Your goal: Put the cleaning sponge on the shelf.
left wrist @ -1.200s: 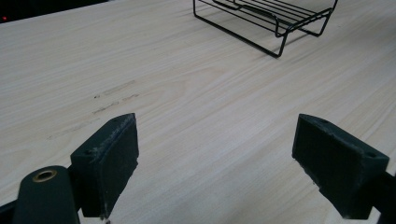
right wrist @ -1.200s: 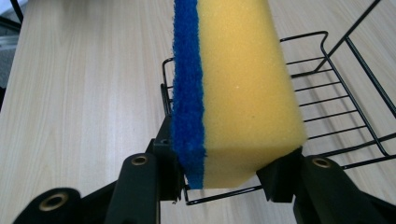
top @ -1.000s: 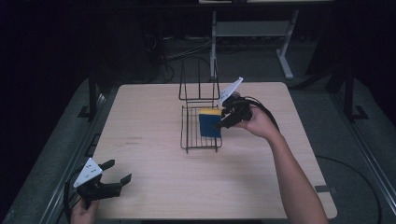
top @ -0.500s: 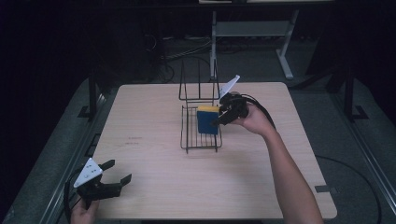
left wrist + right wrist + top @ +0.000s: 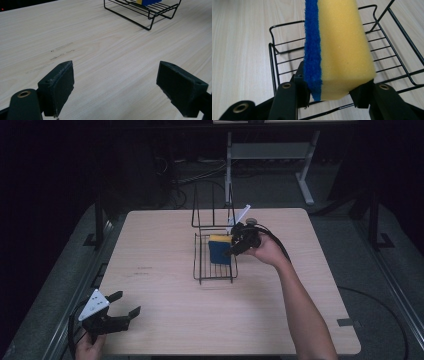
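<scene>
Pale wooden table point(image 5: 165, 245), black wire rack point(image 5: 212, 270) standing near its middle, faint scuff marks point(image 5: 142, 270) left of it.

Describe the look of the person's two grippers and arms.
Both grippers are black with two jaws. The left gripper carries a grey three-cornered plate on top and a dark cable trailing from it; its pads are dark, blocky and rough-edged, on arms with brass-coloured rivet holes. The right gripper also has a pale plate and a black cable running back along the forearm. The forearms are bare; no sleeves show.

A yellow sponge point(image 5: 342, 50) with a blue scouring face, a black wire rack point(image 5: 387, 57), a pale wood-grain table point(image 5: 100, 50).
</scene>
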